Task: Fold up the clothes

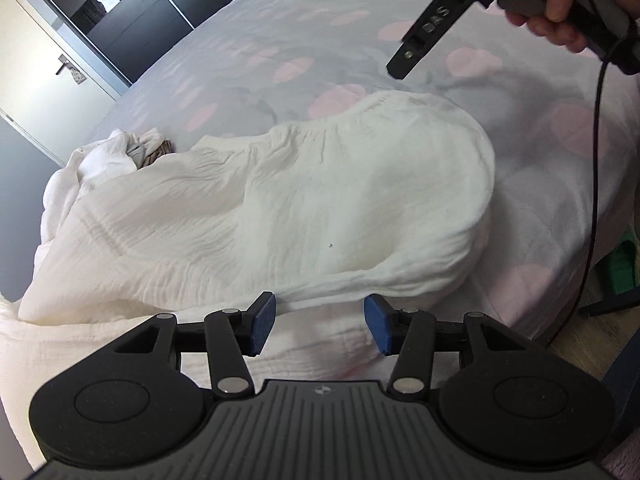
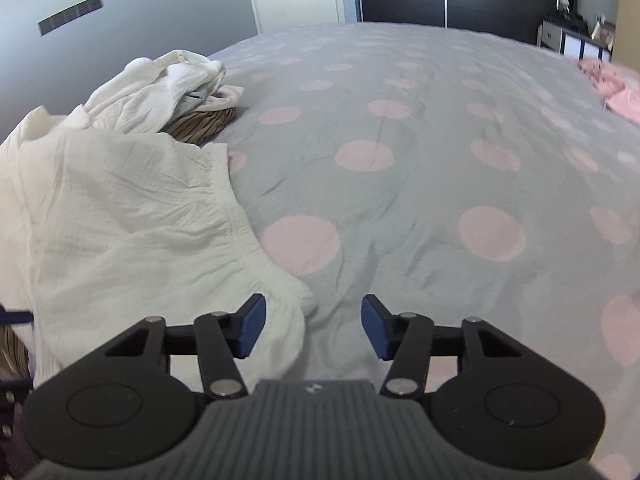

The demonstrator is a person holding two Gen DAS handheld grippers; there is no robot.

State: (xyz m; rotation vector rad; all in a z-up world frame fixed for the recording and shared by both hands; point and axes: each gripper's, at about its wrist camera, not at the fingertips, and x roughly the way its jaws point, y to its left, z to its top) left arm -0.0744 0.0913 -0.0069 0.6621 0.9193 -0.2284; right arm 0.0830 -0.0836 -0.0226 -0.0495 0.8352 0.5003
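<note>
A white crinkled garment [image 1: 280, 208] lies spread flat on the bed, its gathered hem running along the far side. In the left wrist view my left gripper [image 1: 320, 322] stands open over the garment's near edge, the blue pads apart with only cloth below them. My right gripper [image 2: 313, 326] is open too, at the garment's [image 2: 132, 220] near right corner. That corner lies under its left pad [image 2: 250, 326], and bare bedcover shows between the pads. The left wrist view also has the right gripper at top right, held in a person's hand [image 1: 560, 0].
The bed has a grey cover with pink dots [image 2: 400, 160]. A heap of white and striped clothes [image 2: 188, 88] lies at the far left edge, and a pink item [image 2: 616, 84] at the far right. A black cable [image 1: 596, 160] hangs by the bed's right side.
</note>
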